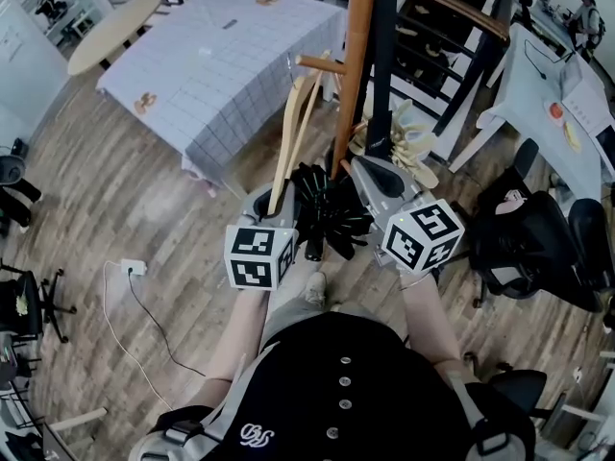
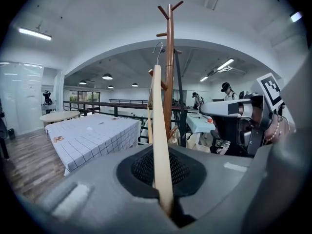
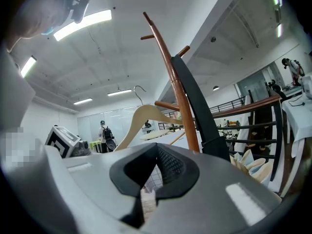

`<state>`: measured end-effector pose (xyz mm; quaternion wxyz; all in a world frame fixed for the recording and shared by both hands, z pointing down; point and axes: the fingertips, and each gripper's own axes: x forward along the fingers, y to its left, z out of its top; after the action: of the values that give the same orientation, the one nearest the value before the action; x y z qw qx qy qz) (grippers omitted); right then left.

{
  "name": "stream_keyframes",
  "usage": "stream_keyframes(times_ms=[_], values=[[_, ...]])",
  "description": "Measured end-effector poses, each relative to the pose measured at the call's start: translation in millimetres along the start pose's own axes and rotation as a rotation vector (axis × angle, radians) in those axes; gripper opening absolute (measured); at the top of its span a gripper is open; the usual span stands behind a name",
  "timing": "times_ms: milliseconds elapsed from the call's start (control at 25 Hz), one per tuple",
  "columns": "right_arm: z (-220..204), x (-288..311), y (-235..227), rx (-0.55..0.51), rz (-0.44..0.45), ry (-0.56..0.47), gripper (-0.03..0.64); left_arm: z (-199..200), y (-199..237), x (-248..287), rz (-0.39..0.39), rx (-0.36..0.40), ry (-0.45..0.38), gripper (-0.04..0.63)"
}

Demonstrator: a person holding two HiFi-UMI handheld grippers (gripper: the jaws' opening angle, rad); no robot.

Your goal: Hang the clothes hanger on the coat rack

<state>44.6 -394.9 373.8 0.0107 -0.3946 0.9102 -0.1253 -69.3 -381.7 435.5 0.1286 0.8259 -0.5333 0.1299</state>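
Note:
In the head view my left gripper point(image 1: 272, 203) is shut on the lower end of a pale wooden clothes hanger point(image 1: 291, 128), which stands upright. The hanger's metal hook point(image 2: 157, 48) is up beside the brown coat rack pole point(image 1: 356, 65), close to a side peg point(image 1: 319, 63). I cannot tell whether hook and peg touch. In the left gripper view the hanger point(image 2: 159, 130) rises straight out of the closed jaws. My right gripper point(image 1: 370, 176) is just right of the pole, shut and holding nothing. In the right gripper view the hanger point(image 3: 146, 115) is to the left of the rack point(image 3: 178, 87).
A table with a checked cloth point(image 1: 221, 56) stands behind the rack. A black bundle point(image 1: 327, 214) lies at the rack's foot. Black office chairs point(image 1: 528, 248) are on the right, a stair railing point(image 1: 452, 8) beyond. A white power strip point(image 1: 133, 268) lies on the wood floor.

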Motion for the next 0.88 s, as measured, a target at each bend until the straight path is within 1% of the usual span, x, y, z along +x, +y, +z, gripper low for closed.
stream_keyframes(times_ms=[160, 320, 640, 880], values=[[1.1, 1.6, -6.2, 0.002, -0.012, 0.0, 0.0, -0.3, 3.0, 15.3, 0.017, 0.022, 0.03, 0.0], [2.2, 3.7, -11.0, 0.005, -0.021, -0.001, 0.0, -0.1, 8.6, 26.5, 0.041, 0.029, 0.035, 0.0], [-0.9, 9.7, -17.3, 0.009, -0.028, 0.007, 0.0, -1.6, 15.6, 44.1, 0.039, 0.063, 0.059, 0.0], [-4.1, 12.4, -16.9, 0.014, -0.024, 0.015, 0.0, -11.9, 20.0, 54.1, 0.031, 0.031, 0.098, 0.002]])
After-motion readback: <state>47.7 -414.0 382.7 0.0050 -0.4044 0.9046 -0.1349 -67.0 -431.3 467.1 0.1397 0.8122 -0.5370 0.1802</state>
